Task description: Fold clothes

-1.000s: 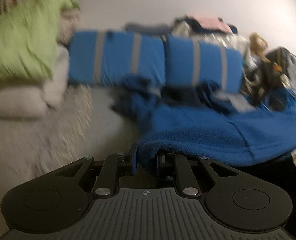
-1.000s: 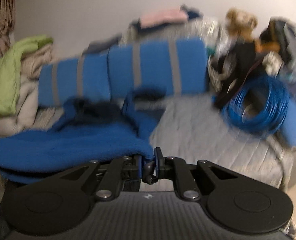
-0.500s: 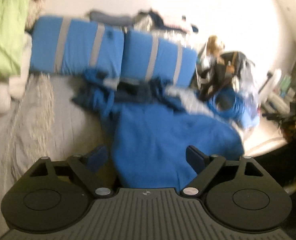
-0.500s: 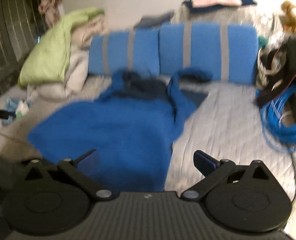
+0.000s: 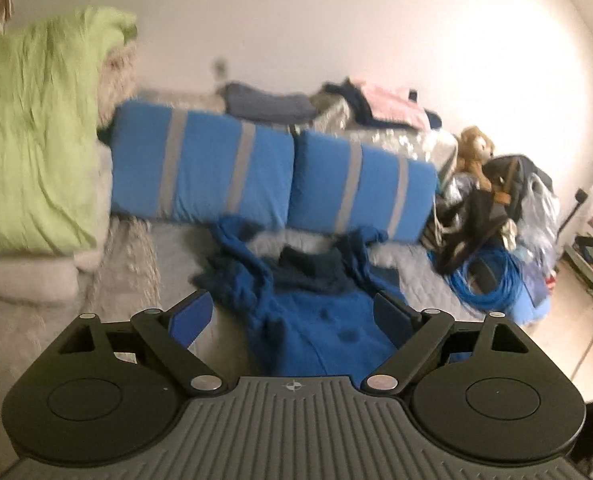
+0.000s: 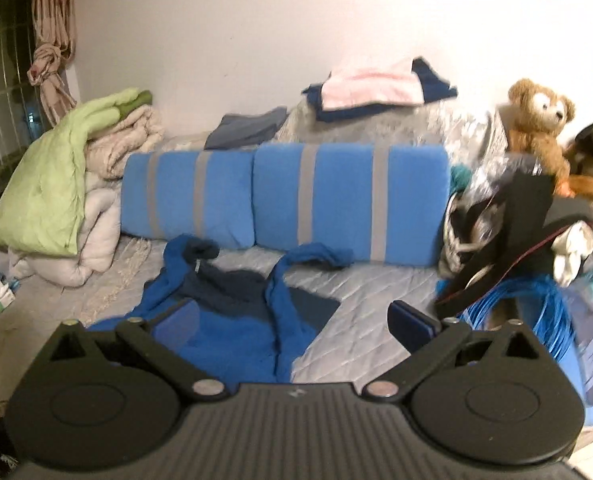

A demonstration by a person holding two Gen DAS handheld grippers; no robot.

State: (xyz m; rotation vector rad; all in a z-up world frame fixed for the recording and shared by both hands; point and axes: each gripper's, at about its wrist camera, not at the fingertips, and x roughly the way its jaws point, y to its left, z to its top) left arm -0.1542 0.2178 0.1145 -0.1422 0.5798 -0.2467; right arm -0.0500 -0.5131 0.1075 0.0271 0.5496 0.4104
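Note:
A blue fleece garment (image 5: 316, 328) with a darker navy collar lies spread on the grey quilted bed (image 6: 360, 320), its sleeves reaching toward the pillows. The same blue fleece garment (image 6: 232, 336) shows low and left in the right wrist view. My left gripper (image 5: 292, 320) hangs open above the garment's body, holding nothing. My right gripper (image 6: 292, 320) is also open and empty, over the garment's right edge and the bare quilt.
Two blue pillows with grey stripes (image 6: 288, 196) line the back. A green and beige duvet pile (image 6: 68, 184) sits left. Folded pink and navy clothes (image 6: 372, 88), a teddy bear (image 6: 540, 120), a black bag (image 6: 528, 216) and a coil of blue cable (image 6: 536, 304) crowd the right.
One second ago both grippers were shut on the garment's edge. They opened and let it go, it now lies flat, and both grippers have drawn back and up.

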